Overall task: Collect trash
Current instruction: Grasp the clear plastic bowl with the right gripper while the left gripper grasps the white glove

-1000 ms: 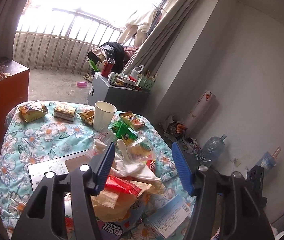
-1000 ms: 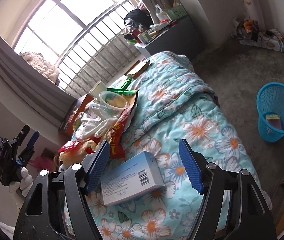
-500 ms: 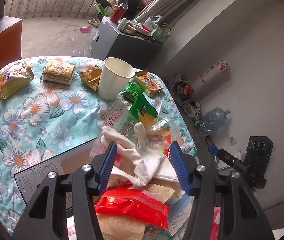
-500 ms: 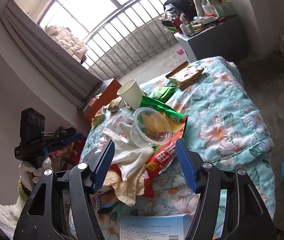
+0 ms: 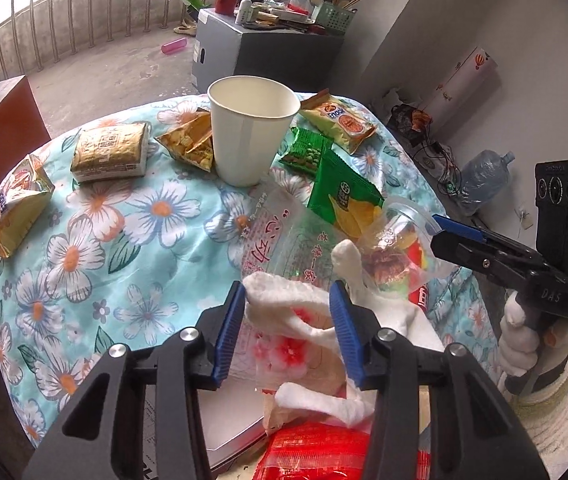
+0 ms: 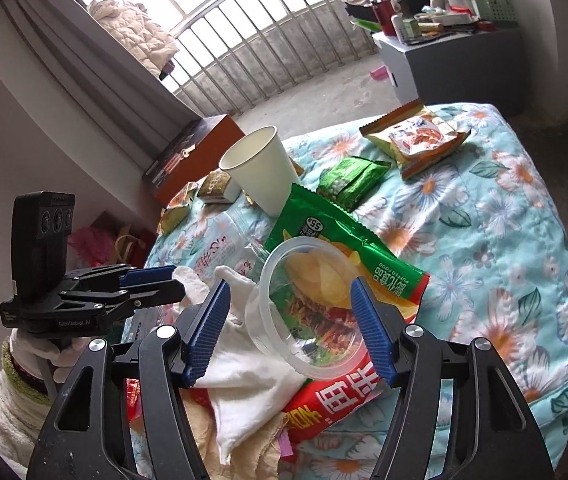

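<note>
Surface: a bed covered by a pale blue quilt with white flowers (image 5: 84, 240), littered with trash.

Count, both views:
- One white paper cup (image 5: 250, 132), upright, empty, near the far edge.
- Three gold snack packets on the left in the left wrist view: a flat square one (image 5: 110, 152), an opened crumpled one (image 5: 190, 142) touching the cup, and one at the quilt's edge (image 5: 18, 208).
- One yellow-orange biscuit packet (image 5: 339, 120) beyond the cup.
- Two green packets: a small dark green one (image 5: 307, 154) and a larger bright green crisp bag (image 6: 343, 236).
- One clear round plastic tub (image 6: 307, 308), tipped on its side over the crisp bag.
- One white cotton glove (image 5: 303, 312) on the pile.
- One clear printed plastic bag (image 5: 280, 240) lying flat.
- One red wrapper with large white characters (image 6: 335, 396) under the tub.

Left tool (image 5: 287, 332): jaws have just been closing and stand either side of the glove; the left pad touches it, the right pad's contact is hard to judge, so no grip is confirmed.
Right tool (image 6: 291, 328): jaws parted, straddling the tub and the glove's cloth; pads not pressing.

Hidden: the pile's lower layers and a white card under the left tool are cut off by the tool bodies. Packet print is mostly unreadable.
</note>
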Motion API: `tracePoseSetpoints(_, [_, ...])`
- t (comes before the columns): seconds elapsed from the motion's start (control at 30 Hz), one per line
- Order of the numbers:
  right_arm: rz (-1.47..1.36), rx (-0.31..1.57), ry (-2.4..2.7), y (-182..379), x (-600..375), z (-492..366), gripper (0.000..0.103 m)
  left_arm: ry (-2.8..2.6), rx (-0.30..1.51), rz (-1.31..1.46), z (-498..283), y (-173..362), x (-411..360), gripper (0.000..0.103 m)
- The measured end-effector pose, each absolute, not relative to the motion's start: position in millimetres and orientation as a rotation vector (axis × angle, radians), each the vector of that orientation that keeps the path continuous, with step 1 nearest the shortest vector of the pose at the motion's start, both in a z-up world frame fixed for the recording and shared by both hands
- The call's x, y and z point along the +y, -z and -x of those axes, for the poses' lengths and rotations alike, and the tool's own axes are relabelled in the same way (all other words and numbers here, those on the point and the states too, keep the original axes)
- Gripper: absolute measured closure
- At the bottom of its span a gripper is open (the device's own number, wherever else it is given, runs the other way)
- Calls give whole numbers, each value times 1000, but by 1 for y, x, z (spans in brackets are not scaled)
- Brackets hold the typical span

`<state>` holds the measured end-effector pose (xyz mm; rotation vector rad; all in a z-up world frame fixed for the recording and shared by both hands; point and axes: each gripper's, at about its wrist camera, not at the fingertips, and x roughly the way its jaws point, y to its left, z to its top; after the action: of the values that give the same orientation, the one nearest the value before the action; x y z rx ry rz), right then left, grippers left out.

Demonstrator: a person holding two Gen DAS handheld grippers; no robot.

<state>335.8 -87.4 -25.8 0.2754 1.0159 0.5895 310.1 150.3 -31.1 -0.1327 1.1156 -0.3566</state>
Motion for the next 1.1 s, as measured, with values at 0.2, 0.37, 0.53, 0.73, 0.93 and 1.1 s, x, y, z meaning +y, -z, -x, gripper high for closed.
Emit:
tracePoseSetpoints(0.2, [-236, 1045, -594, 37, -77, -337, 63, 354, 1089, 48, -309, 32, 143, 81])
tracePoseSetpoints(0.37, [-248, 1050, -612, 38, -75, -337, 85, 365, 1052, 37, -305, 28, 142, 94])
tracePoseSetpoints(0.53, [-257, 1021, -614, 28, -80, -332, 97, 410, 978, 53, -294, 12, 141, 97])
tracePoseSetpoints(0.73, [-278, 935, -599, 1, -95, -319, 98, 438, 871, 60, -278, -20, 138, 98])
tracePoseSetpoints(0.93, [-318, 847, -559, -30, -123, -296, 98, 468, 771, 60, -260, -55, 130, 98])
tracePoseSetpoints(1.1, [-350, 780, -527, -50, -142, -275, 98, 482, 674, 63, -244, -88, 124, 98])
